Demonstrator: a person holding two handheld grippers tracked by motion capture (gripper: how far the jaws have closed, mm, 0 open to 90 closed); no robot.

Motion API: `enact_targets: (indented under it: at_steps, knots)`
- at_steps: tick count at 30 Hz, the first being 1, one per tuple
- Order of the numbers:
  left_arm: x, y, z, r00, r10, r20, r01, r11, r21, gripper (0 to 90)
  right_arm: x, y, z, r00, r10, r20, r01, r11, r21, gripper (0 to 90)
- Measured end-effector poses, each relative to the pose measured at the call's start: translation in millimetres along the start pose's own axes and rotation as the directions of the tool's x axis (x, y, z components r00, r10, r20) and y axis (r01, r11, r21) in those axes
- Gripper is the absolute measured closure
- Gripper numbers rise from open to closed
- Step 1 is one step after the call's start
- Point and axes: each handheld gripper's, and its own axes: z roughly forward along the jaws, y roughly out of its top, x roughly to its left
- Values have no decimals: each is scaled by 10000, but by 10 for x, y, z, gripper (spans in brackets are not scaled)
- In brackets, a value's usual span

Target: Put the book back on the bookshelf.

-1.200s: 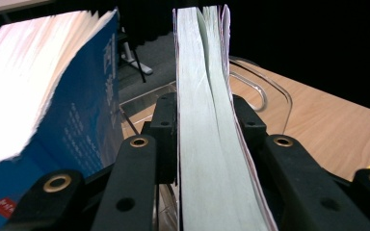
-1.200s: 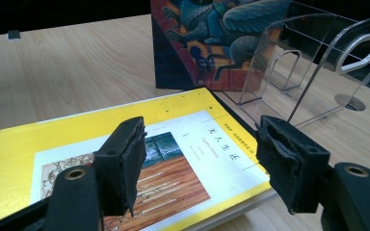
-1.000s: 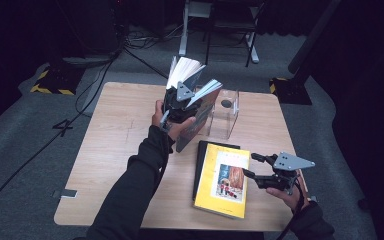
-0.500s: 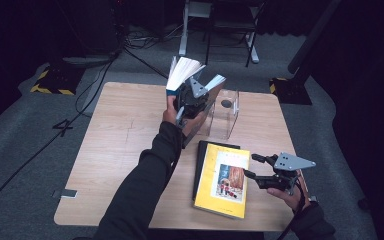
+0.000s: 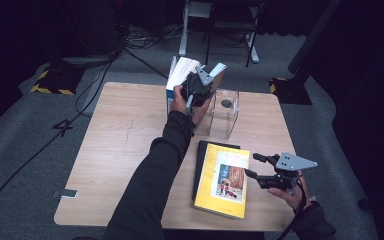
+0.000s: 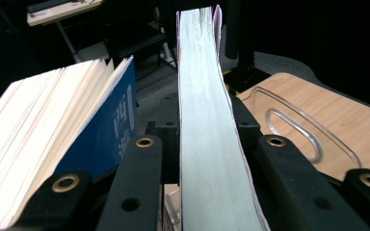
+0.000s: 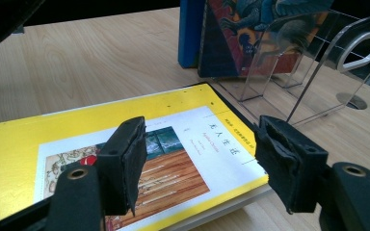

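Books on a wooden table (image 5: 115, 140), ordered near to far. Nearest, the right gripper (image 5: 254, 166) hovers beside a yellow book (image 5: 223, 180) that lies flat on a dark book (image 5: 200, 165) at the table's near edge; its jaws stand apart with nothing between the pads (image 7: 125, 163), the yellow cover just beyond them. Farther off, the left gripper (image 5: 198, 90) is clamped on a pale-edged book (image 6: 207, 125), held upright beside a clear acrylic stand (image 5: 225, 112); the jaws press both covers, page edges facing the camera. A blue book (image 6: 113, 130) stands just beside it, its pages fanning open. The held book is judged moderately heavy and stiff while squeezed closed, but its glossy covers look slippery and the page block may sag or splay if gripped near one corner. A hold low across the middle, near the spine, would probably keep it closed while it is guided into a stand slot.
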Motion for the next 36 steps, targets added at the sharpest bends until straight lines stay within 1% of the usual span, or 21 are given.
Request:
enact_targets:
  at_steps: [6,10,13,18,19,22,27,30,31,33,35,36]
  knots:
    - [4,-31,81,9990,-295,-340,299,9995,115,728,3,-3,0,10000,-22,-25,22,10000,-18,361]
    - [34,-66,95,9970,-636,-440,643,9978,153,727,15,2,1,9999,-105,-98,105,9999,-1,361]
    - [61,-68,92,9968,-615,-518,627,9978,205,725,14,2,9,9999,-99,-77,99,9999,29,361]
    - [113,-84,77,9935,-839,-774,859,9961,219,715,4,-1,10,9999,-13,115,13,10000,12,356]
    - [114,-85,77,9932,-832,-812,853,9961,220,712,-1,-4,7,9999,4,113,-4,10000,29,356]
    - [97,-77,74,9934,-644,-954,675,9973,297,701,-4,-11,6,9999,-2,128,1,10000,61,356]
    - [98,-77,65,9920,-624,-1096,663,9973,317,685,2,-14,17,10000,-34,63,33,9999,133,355]
    - [110,-76,33,9923,-584,-1092,618,9977,285,662,1,-16,22,10000,-31,76,30,9998,181,355]
    - [112,-76,22,9925,-531,-1100,566,9980,291,656,1,-16,21,10000,-27,77,25,9998,181,355]
    - [104,-78,-5,9928,-301,-1156,337,9990,299,636,3,-16,22,10000,-18,59,17,9998,179,355]
    - [103,-86,-35,9935,-169,-1129,207,9993,322,625,5,-17,27,10000,-17,40,16,9998,207,355]
    - [107,-91,-51,9940,-170,-1083,203,9993,298,620,6,-18,30,10000,-26,21,25,9998,221,355]
